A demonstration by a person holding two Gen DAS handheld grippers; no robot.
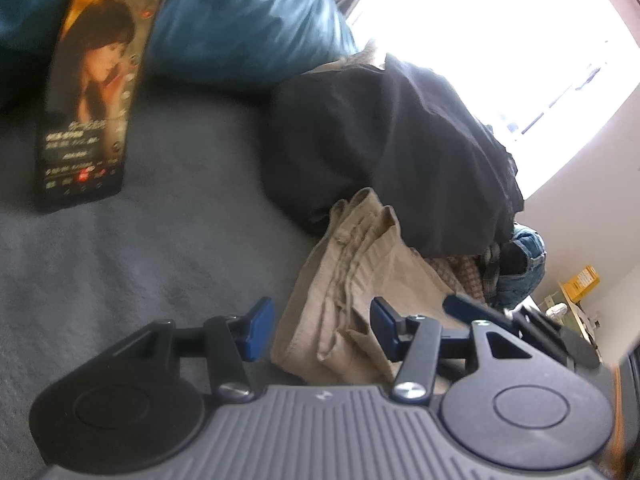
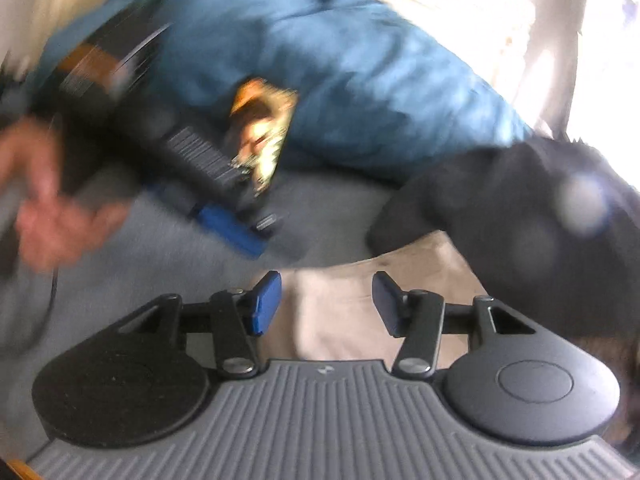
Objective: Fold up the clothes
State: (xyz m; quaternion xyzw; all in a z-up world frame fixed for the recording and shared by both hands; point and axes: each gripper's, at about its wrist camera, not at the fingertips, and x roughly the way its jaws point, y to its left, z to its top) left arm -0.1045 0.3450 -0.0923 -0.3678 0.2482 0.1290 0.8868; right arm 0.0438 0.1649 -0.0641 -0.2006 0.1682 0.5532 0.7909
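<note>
beige trousers (image 1: 352, 300) lie crumpled on the grey bed cover (image 1: 120, 272), just near of the black garment (image 1: 392, 152). left gripper (image 1: 322, 330) and right gripper (image 2: 326, 306) both hover spread and empty. pinch the near edge cleanly, one layer only.

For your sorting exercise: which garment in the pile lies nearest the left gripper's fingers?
The beige trousers, creased and pale, right ahead of the fingers; the black garment and blue denim lie behind.
</note>
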